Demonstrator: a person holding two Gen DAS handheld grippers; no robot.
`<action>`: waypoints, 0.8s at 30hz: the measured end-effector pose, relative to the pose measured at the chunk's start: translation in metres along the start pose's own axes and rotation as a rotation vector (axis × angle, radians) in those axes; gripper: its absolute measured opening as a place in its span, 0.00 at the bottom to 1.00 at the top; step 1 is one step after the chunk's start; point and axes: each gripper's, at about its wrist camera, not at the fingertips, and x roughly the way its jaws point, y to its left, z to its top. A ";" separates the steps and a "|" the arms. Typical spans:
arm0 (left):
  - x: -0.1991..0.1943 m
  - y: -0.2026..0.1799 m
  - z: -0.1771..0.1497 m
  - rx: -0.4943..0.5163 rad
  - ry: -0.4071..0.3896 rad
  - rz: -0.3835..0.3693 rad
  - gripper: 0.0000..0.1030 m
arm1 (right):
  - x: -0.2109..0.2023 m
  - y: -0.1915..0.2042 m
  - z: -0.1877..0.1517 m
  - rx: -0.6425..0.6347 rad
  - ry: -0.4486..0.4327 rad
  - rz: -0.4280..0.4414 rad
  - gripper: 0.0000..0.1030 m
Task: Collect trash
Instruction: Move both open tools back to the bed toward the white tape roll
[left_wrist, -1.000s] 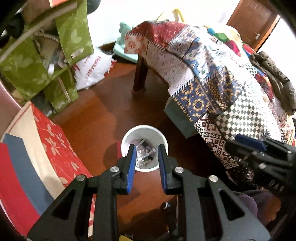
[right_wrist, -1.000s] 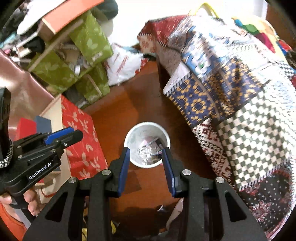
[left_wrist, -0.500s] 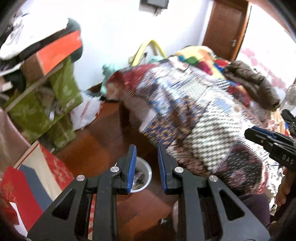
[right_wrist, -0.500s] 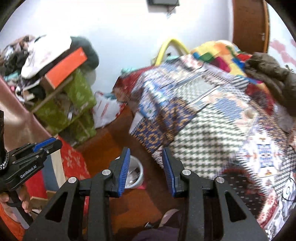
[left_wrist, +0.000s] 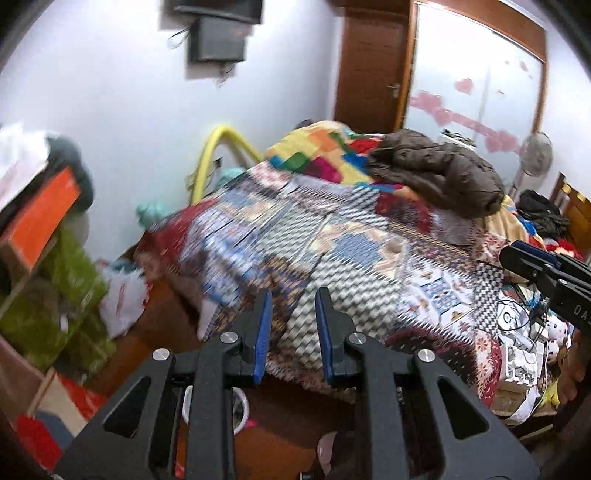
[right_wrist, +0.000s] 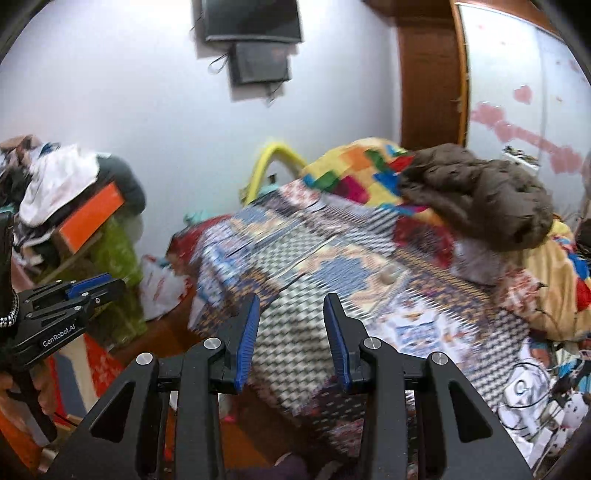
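— What is shown of the left gripper (left_wrist: 291, 325)?

— It is held level over the near edge of the bed (left_wrist: 332, 236), and its blue-padded jaws are parted by a moderate gap. Nothing is held between them; only the patchwork quilt (left_wrist: 354, 280) is seen through the gap.

— And the right gripper (right_wrist: 291, 332)?

— Its jaws are spread somewhat wider, and nothing is gripped there either. It is pointed across the same quilt. In the left wrist view its tip is seen at the right edge, and in the right wrist view the left gripper is seen at the left edge, so the two are held side by side and apart.

— Where is the trash bin (left_wrist: 242, 406) found?

— A part of its white rim is seen low in the left wrist view, on the wooden floor (left_wrist: 273, 443) just beside the foot of the bed, largely hidden behind the left gripper's body. Its contents cannot be made out. In the right wrist view it cannot be picked out for certain.

— What else is shown?

— A brown padded jacket (right_wrist: 476, 195) is laid on the far part of the bed, against a bright block-coloured blanket (right_wrist: 354, 166). A pale crumpled lump (right_wrist: 388, 274) is seen on the quilt in mid-bed; what it is cannot be told. Green bags (left_wrist: 62, 280) are stacked at the left wall, with an orange box (left_wrist: 40, 218) above them. The quilt is blurred in both views.
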 end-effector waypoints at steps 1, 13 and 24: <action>0.002 -0.007 0.005 0.009 -0.005 -0.010 0.32 | -0.003 -0.010 0.003 0.009 -0.013 -0.015 0.32; 0.097 -0.096 0.057 0.082 0.018 -0.136 0.55 | 0.016 -0.112 0.011 0.071 -0.033 -0.250 0.80; 0.222 -0.156 0.060 0.157 0.144 -0.220 0.57 | 0.105 -0.190 -0.006 0.147 0.078 -0.246 0.80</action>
